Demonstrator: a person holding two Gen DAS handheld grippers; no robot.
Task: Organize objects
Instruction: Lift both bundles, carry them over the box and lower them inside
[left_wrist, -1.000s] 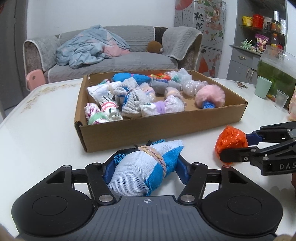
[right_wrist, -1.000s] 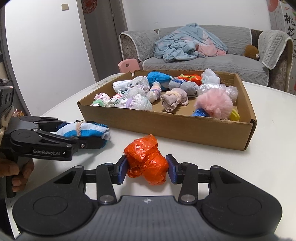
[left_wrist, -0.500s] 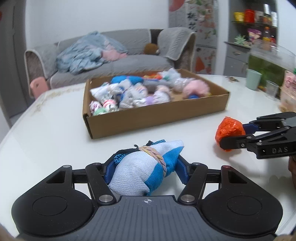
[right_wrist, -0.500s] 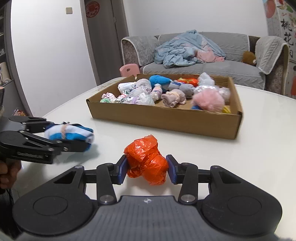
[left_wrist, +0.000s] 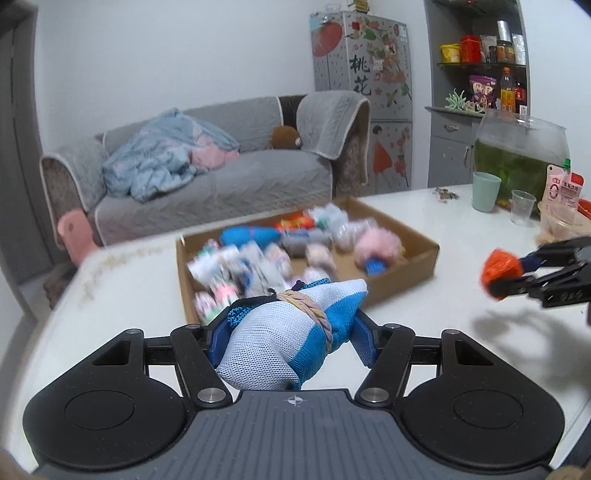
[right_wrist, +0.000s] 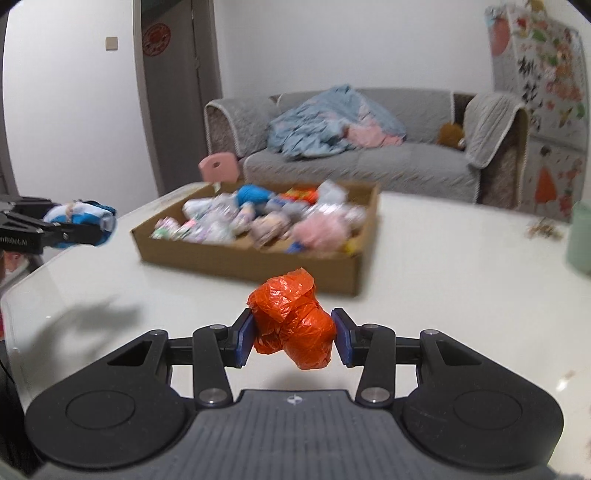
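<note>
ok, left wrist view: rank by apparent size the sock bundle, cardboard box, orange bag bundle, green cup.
1. cardboard box
2. sock bundle, inflated by nearness to the camera
3. green cup and orange bag bundle look about alike, not ranked.

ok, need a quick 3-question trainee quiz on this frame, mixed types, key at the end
1. True or false: the left gripper is shut on the blue-and-white sock bundle.
2. What does the right gripper hold? A) pink pompom B) orange plastic bag ball C) green cup
3. Fill in: sorted bundles lie in the open cardboard ____ on the white table.

Key: 1 true; 2 B; 3 box.
</note>
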